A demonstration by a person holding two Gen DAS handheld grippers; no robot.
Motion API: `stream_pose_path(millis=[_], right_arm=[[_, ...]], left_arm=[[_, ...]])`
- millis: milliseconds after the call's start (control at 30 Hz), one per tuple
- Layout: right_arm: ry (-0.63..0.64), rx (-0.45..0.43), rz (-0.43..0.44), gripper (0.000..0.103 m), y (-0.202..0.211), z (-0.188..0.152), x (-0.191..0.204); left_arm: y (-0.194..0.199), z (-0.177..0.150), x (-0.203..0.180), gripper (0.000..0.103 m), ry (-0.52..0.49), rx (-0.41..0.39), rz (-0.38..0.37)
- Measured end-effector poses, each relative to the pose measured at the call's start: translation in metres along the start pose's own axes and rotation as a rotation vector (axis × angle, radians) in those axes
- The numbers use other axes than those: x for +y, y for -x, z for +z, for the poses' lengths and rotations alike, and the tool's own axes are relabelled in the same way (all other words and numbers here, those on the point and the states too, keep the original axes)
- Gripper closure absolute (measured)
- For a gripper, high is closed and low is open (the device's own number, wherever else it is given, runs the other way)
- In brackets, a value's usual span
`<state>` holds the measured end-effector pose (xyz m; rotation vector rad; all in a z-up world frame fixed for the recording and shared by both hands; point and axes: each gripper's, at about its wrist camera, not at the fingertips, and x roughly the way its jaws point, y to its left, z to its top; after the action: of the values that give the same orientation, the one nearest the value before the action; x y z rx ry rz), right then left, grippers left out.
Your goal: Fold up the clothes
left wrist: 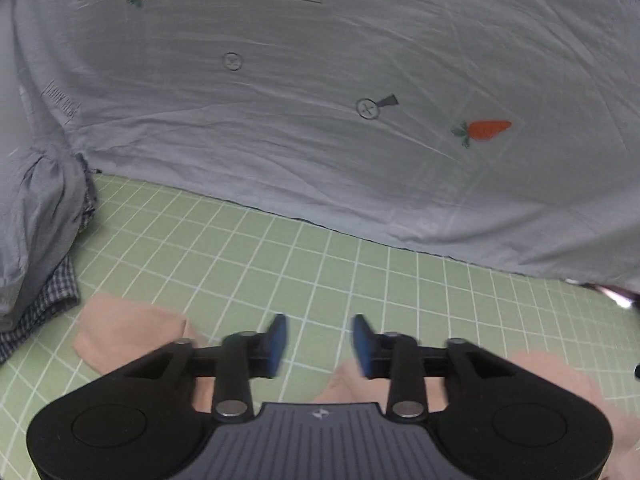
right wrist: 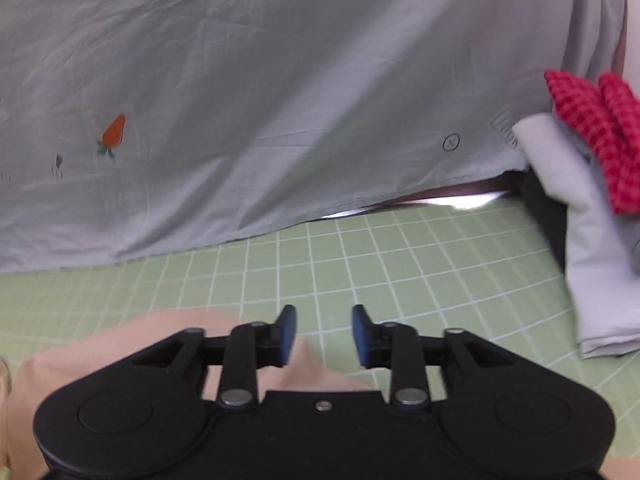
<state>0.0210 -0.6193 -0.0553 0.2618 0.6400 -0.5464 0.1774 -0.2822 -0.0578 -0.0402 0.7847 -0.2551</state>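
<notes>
both claws, left claw (left wrist: 320,344) and right claw (right wrist: 324,334), hang spread and empty right over the peach garment (right wrist: 120,344) lying under and between them on the green counter (right wrist: 360,264), neither clearly nearer.

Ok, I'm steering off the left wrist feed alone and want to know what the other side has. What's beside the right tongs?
Observer: A folded pale grey cloth lies on the green grid mat, to the right of the right tongs.
Operator: Anything on top of it?
Observer: A red checked cloth sits on the stack's far end.
Operator: Are those tongs holding anything?
Observer: No, they are open, with a peach garment under them, not gripped.
Operator: Does the mat reach the backdrop?
Observer: The grey carrot-print sheet lifts near the right, showing a bright gap beneath.
</notes>
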Motion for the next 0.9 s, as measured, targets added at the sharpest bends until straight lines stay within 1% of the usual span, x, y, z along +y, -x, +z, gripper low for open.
stream_pose_path(millis=[33,67,233,300,400,433,467,533,633,800,833,900], right_arm=[[0.014,0.019,0.000,0.053,0.005,-0.011,0.001],[0.026,0.039,0.001,0.047,0.010,-0.022,0.001],[0.094,0.149,0.008,0.047,0.035,-0.079,0.003],[0.130,0.202,-0.007,0.047,0.043,-0.103,0.005],[0.116,0.241,-0.014,0.046,0.057,-0.125,0.005],[0.107,0.250,-0.014,0.044,0.063,-0.131,0.006],[0.104,0.249,-0.012,0.034,0.068,-0.135,0.008],[0.115,0.239,-0.019,0.022,0.078,-0.140,0.014],[0.134,0.239,-0.011,0.022,0.090,-0.148,0.023],[0.112,0.274,-0.014,0.021,0.099,-0.165,0.035],[0.105,0.278,-0.015,0.021,0.099,-0.168,0.037],[0.096,0.280,-0.024,0.014,0.099,-0.173,0.044]], left_arm=[[0.005,-0.008,0.008,0.038,0.012,0.015,0.010],[0.009,-0.015,0.015,0.036,0.024,0.030,0.020],[0.040,-0.057,0.047,0.036,0.102,0.099,0.060],[0.052,-0.073,0.059,0.036,0.133,0.127,0.076],[0.070,-0.098,0.078,0.035,0.180,0.169,0.099],[0.076,-0.106,0.084,0.035,0.194,0.181,0.106],[0.083,-0.108,0.086,0.034,0.197,0.181,0.110],[0.093,-0.112,0.090,0.034,0.194,0.189,0.114],[0.105,-0.116,0.096,0.034,0.170,0.194,0.113],[0.117,-0.114,0.109,0.032,0.144,0.197,0.097],[0.118,-0.112,0.112,0.032,0.137,0.194,0.093],[0.113,-0.105,0.118,0.030,0.131,0.189,0.084]])
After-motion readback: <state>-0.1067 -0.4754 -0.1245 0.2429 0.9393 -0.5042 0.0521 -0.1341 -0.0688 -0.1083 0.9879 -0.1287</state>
